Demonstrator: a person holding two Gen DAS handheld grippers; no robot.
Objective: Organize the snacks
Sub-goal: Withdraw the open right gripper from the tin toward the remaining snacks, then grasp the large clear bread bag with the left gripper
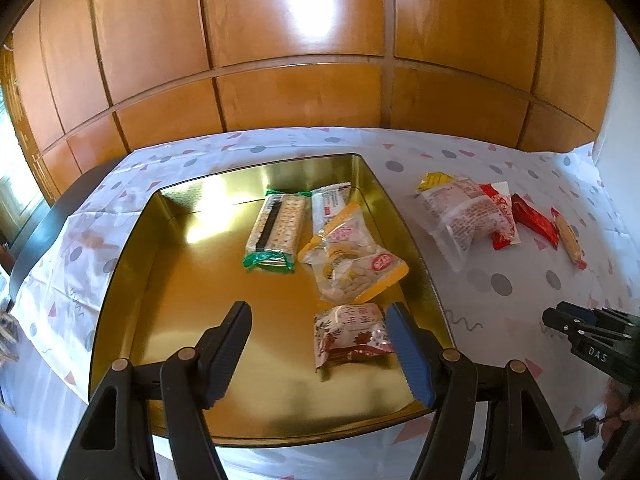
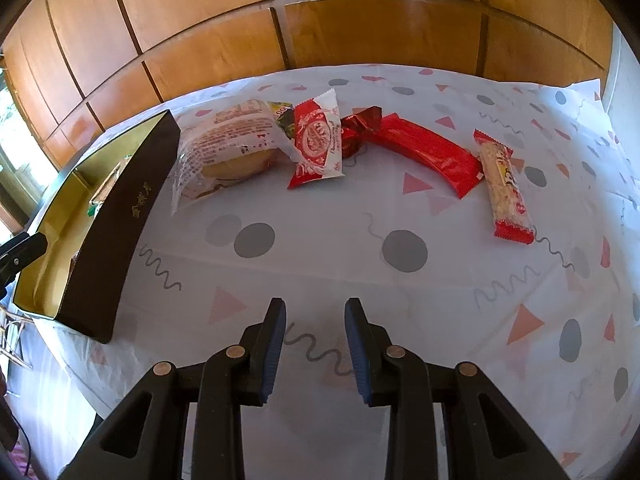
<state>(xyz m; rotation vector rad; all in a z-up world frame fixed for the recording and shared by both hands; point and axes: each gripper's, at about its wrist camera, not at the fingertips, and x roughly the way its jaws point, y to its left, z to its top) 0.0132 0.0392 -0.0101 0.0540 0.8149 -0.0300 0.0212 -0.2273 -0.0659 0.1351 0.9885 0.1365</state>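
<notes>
Left tool (image 1: 318, 346) over gold tin (image 1: 132, 280), fingers wide apart, gripping nothing; brown-patterned snack packet (image 1: 350, 334) lies in tin just beside right finger, looks freshly placed. Cracker pack (image 1: 276, 226) and yellow-edged bag (image 1: 354, 254) also inside. Right tool (image 2: 315, 350) above worktop (image 2: 320, 248), fingers apart, empty. Step: drop-off done, fetch next. Still outside: wrapped cake (image 2: 224, 148), red-white packet (image 2: 318, 140), red bar (image 2: 430, 154), rice stick (image 2: 504, 188). Next: right tool reaches forward, straddles one packet, closes gently.
</notes>
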